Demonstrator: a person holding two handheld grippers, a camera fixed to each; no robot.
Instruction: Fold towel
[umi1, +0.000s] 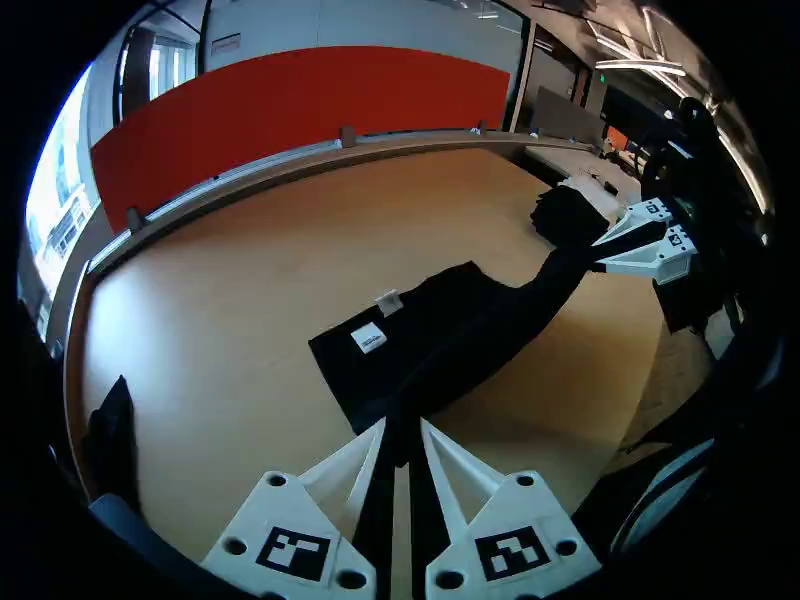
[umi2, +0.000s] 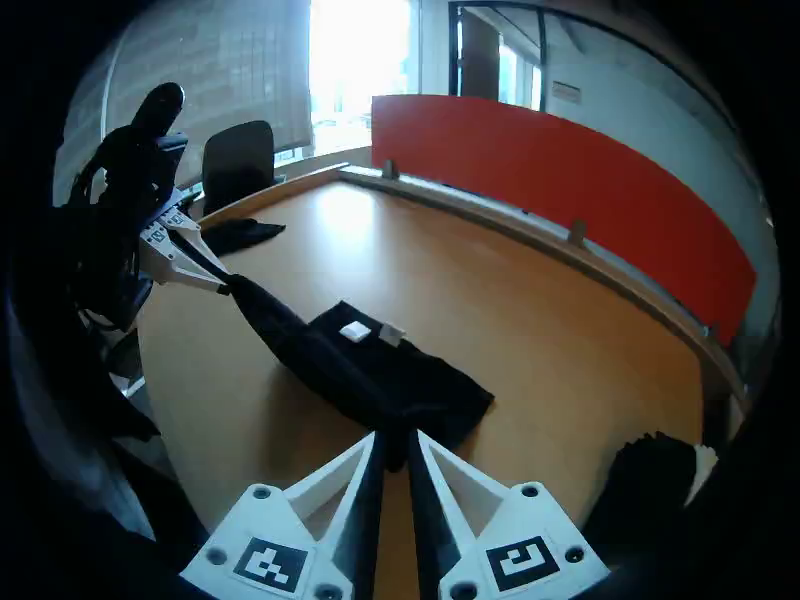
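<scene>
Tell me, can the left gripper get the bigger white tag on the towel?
Probably not yet. The left gripper is shut on the towel edge, so it would have to let go first. Nothing lies between it and the bigger white tag.

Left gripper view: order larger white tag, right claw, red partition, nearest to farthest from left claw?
1. larger white tag, on the towel, just ahead.
2. right claw, upper right, at the towel's far end.
3. red partition, beyond the table, at its far edge.
</scene>
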